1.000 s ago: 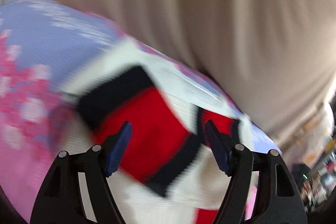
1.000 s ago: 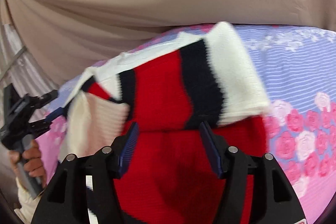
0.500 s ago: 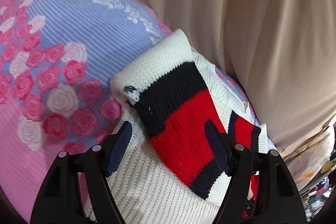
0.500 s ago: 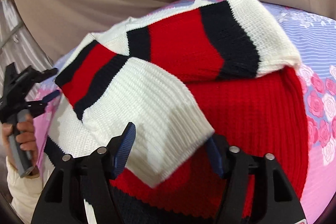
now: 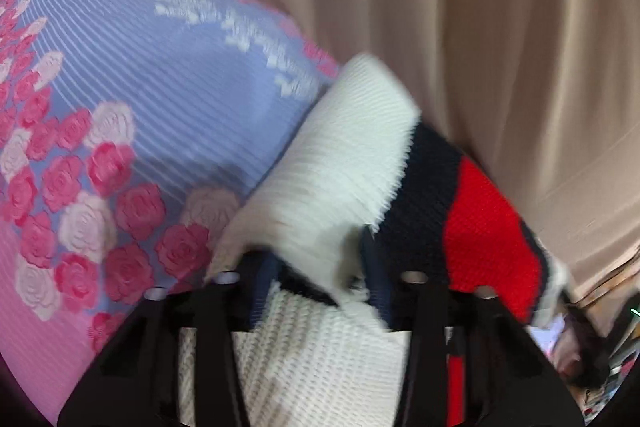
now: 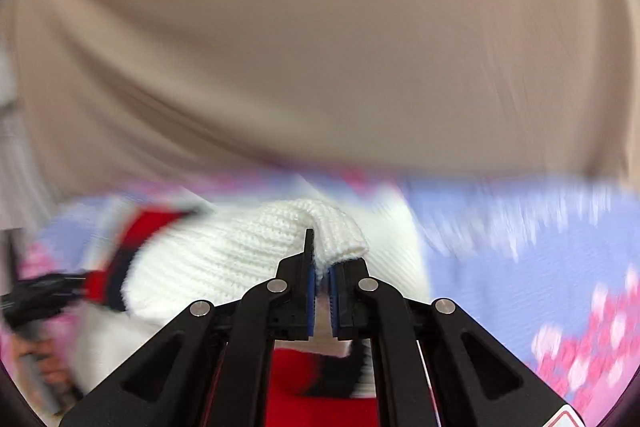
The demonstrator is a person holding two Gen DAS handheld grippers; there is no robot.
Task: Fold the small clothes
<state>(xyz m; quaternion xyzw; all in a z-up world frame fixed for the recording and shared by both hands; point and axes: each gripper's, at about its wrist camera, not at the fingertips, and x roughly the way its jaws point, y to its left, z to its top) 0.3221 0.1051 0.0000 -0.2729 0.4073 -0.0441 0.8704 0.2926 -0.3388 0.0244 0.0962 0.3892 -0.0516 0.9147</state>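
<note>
A knit sweater in white, navy and red stripes lies on a flowered bedsheet. In the left wrist view its white cuff (image 5: 340,163) and striped sleeve (image 5: 476,223) run up to the right, and my left gripper (image 5: 316,287) has its jaws partly closed with white knit between the blue pads. In the right wrist view my right gripper (image 6: 322,283) is shut on a fold of the sweater's white knit (image 6: 256,247) and holds it raised. The left gripper (image 6: 44,295) shows blurred at the left edge of that view.
The bedsheet is lilac with pink and white roses (image 5: 132,131), also seen in the right wrist view (image 6: 520,255). A beige curtain (image 6: 320,47) hangs close behind the bed. Clutter (image 5: 592,359) lies at the far right.
My right gripper has closed on the white knit and lifted it. My left gripper has moved in onto the white cuff and its jaws have narrowed around it.
</note>
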